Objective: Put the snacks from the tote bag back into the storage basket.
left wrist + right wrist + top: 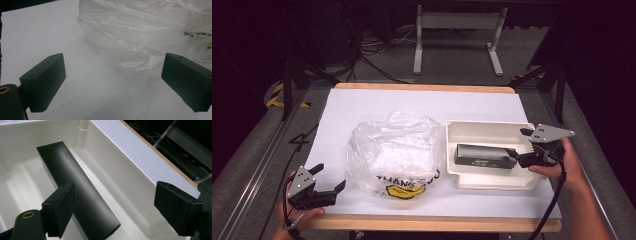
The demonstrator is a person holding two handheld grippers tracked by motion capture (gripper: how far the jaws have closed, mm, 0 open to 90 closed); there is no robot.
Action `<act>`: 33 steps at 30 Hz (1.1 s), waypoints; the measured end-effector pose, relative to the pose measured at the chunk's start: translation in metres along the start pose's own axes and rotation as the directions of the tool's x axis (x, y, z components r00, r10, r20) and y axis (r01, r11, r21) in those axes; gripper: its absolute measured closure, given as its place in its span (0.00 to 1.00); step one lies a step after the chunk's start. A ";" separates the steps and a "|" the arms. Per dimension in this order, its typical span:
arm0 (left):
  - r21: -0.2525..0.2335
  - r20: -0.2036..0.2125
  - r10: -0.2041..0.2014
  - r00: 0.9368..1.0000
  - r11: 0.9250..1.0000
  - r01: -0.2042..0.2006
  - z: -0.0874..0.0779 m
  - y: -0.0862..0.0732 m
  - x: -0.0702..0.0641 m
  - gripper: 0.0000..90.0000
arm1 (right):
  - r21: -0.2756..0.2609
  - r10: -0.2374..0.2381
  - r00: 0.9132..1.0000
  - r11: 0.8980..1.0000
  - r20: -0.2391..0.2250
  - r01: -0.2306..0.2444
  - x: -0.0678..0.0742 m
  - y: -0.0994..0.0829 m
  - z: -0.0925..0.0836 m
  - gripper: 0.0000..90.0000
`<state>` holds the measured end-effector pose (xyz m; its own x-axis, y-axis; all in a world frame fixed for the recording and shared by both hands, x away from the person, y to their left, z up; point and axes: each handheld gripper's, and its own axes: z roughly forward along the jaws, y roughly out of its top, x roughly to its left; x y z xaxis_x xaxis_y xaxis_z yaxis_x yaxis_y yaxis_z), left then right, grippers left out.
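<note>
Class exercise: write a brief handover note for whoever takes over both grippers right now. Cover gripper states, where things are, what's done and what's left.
Left gripper: open, holding nothing, low at the near left beside the plastic bag.
Right gripper: open over the white tray, at the right end of the black box.
Done: the box lies flat in the tray, ungrasped.
Left: probably close on the box, lift it out and bag it.

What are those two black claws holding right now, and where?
Nothing. The right gripper is open over the near end of the black box in the white tray; the left gripper is open beside the plastic bag.
</note>
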<state>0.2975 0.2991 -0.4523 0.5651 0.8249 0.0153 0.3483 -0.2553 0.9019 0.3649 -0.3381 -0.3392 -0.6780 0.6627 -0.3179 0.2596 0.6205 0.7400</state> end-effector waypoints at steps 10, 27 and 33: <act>0.002 -0.001 0.002 1.000 1.000 -0.002 0.000 0.000 0.000 0.07 | 0.004 0.065 0.995 0.998 0.071 -0.066 0.004 0.001 -0.002 0.21; 0.003 -0.002 0.001 1.000 1.000 -0.001 0.000 0.000 0.000 0.07 | -0.003 0.080 0.987 0.997 0.143 -0.081 0.014 -0.004 -0.014 0.18; 0.003 -0.002 0.001 1.000 1.000 -0.001 -0.001 0.000 0.000 0.07 | -0.004 0.118 0.978 0.993 0.172 -0.119 0.014 -0.013 -0.019 0.15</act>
<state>0.2972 0.2998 -0.4520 0.5636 0.8259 0.0171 0.3501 -0.2576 0.9006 0.3392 -0.3444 -0.3421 -0.5139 0.7936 -0.3257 0.3360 0.5356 0.7747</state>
